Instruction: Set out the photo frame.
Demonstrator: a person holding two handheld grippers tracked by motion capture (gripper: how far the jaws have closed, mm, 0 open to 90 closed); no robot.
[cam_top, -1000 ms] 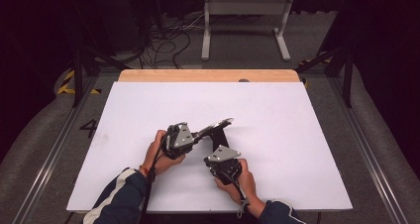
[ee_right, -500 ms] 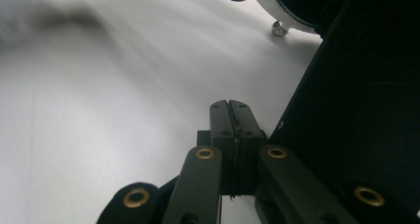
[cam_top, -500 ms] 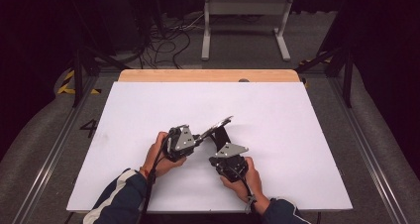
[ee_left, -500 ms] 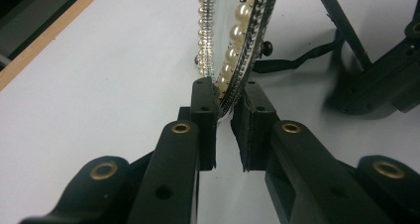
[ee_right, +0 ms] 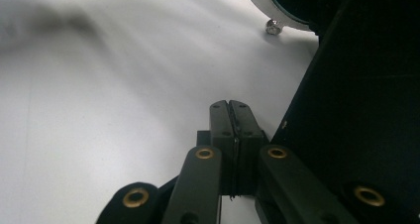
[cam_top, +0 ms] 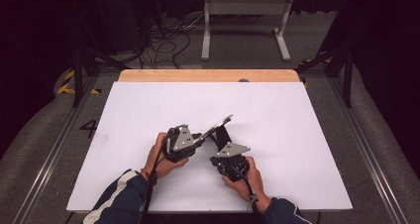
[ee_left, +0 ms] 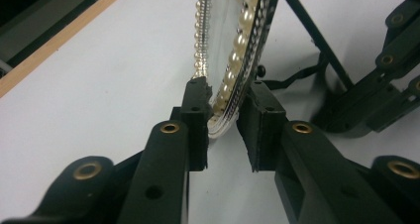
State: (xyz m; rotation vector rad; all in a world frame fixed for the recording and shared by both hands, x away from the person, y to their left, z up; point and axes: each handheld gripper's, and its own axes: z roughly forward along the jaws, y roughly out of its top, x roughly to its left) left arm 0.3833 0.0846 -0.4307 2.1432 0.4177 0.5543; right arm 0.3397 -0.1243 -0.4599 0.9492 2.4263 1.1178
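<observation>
In the high view, 2 hands work near the front middle of the white table top (cam_top: 148, 115). The left gripper (cam_top: 202, 136) points right and away from the person, holding a round mirror (cam_top: 218, 125) by its near edge, so the mirror hangs tilted above the table. A black stand (cam_top: 221, 136) reaches down from the mirror toward the right gripper (cam_top: 229, 158), which sits just beside and below it, held in the right hand (cam_top: 246, 177); the left hand (cam_top: 161, 157) wraps its own gripper. In the left gripper view, the 2 jaws of the left gripper (ee_left: 225, 122) are clamped on the mirror's pearl-beaded rim (ee_left: 233, 70), the rim standing edge-on between the pads, with the black stand arm (ee_left: 317, 40) running off behind. In the right gripper view, the jaws of the right gripper (ee_right: 229, 105) are pressed together with nothing between them, low over the table; the mirror's silver edge (ee_right: 257, 1) and a small nut (ee_right: 271, 27) show at the top, and a black part lies just right of the jaws.
</observation>
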